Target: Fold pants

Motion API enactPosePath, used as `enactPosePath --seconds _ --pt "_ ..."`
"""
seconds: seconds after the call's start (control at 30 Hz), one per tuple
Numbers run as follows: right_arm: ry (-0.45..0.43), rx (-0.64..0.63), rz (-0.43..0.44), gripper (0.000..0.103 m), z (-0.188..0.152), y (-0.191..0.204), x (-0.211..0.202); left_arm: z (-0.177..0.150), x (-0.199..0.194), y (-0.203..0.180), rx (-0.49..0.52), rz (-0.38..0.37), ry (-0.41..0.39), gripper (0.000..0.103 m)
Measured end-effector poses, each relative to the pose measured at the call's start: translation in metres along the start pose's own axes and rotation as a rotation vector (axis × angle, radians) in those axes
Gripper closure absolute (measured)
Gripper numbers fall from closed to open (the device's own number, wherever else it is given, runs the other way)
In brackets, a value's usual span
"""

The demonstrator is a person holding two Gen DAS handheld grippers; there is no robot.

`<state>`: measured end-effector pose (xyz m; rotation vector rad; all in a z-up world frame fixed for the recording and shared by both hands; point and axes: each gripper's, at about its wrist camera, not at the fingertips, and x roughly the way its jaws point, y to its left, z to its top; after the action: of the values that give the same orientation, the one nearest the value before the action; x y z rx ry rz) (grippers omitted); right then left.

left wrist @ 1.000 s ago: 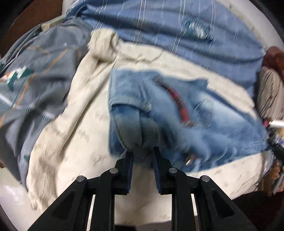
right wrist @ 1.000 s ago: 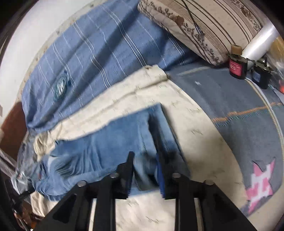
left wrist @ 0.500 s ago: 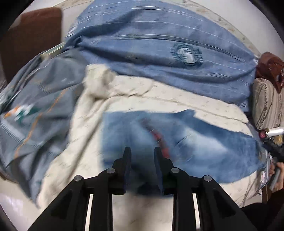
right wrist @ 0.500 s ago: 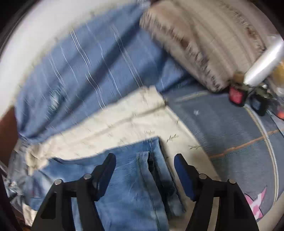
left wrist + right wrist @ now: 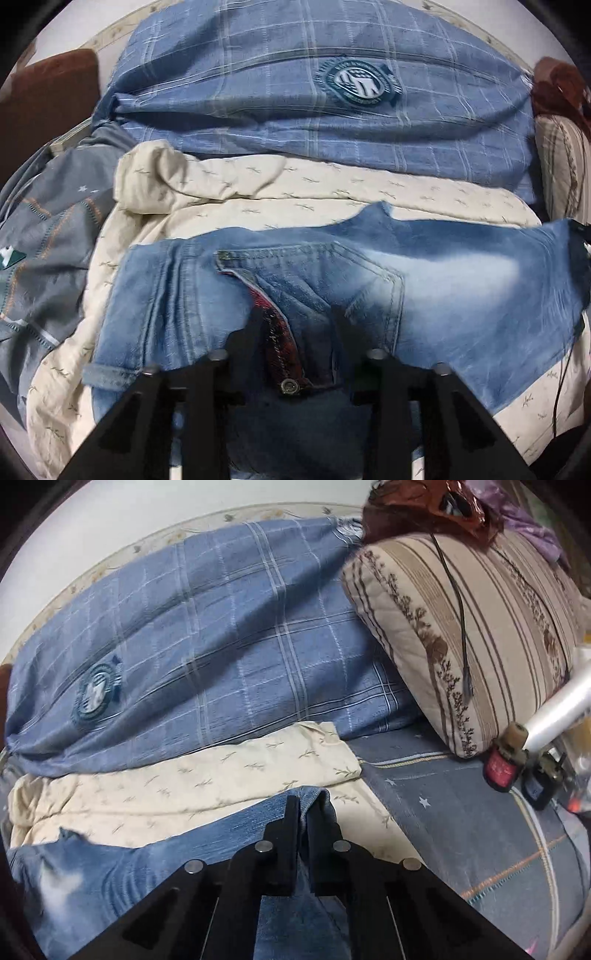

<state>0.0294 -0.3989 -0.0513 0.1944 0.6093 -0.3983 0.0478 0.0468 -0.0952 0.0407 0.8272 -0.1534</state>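
Right claw (image 5: 303,834) clenched on jeans (image 5: 443,280) hem, left claw (image 5: 295,332) just opening over the waistband (unpinched): regrip there before lifting.

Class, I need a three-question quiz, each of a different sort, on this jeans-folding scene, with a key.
1. True or false: the right gripper is shut on the faded blue denim jeans' hem.
2. The jeans lie on: A) cream leaf-print sheet; B) bare floor; C) wooden table.
3. Fill in: the left gripper straddles the jeans' open ____, showing red checked lining.

Key: 1 true; 2 A; 3 waistband.
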Motion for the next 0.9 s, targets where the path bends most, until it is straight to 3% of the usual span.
enactPosePath --seconds 0.13,0.27,0.33,0.43,0.53,0.67,0.73,0.9 --pt "0.213 0.146 0.048 0.096 -0.019 -0.032 0.047 -0.009 0.007 -0.014 0.1 0.043 0.018 0.053" --pt "0.116 0.177 0.094 0.093 -0.013 -0.046 0.008 -0.011 0.006 -0.01 0.109 0.026 0.024 0.053" --pt "0.026 0.196 0.048 0.093 -0.016 -0.058 -0.027 -0.013 0.006 -0.01 0.117 0.019 0.031 0.053" --pt "0.014 0.201 0.104 0.093 -0.026 -0.066 -0.053 -0.017 0.007 -0.015 0.156 0.038 0.031 0.052" --pt "0.106 0.199 0.2 0.093 -0.047 -0.06 -0.055 -0.02 0.005 -0.019 0.183 0.043 0.029 0.05" --pt "0.24 0.056 0.163 0.093 -0.07 -0.029 -0.044 -0.024 0.002 -0.017 0.173 0.018 0.033 0.05" --pt "0.388 0.041 0.143 0.092 -0.093 -0.025 -0.028 -0.028 0.002 -0.016 0.183 0.001 0.045 0.049" --pt "0.379 0.069 0.142 0.092 -0.107 -0.03 -0.046 -0.042 -0.002 -0.014 0.244 -0.008 0.056 0.049"
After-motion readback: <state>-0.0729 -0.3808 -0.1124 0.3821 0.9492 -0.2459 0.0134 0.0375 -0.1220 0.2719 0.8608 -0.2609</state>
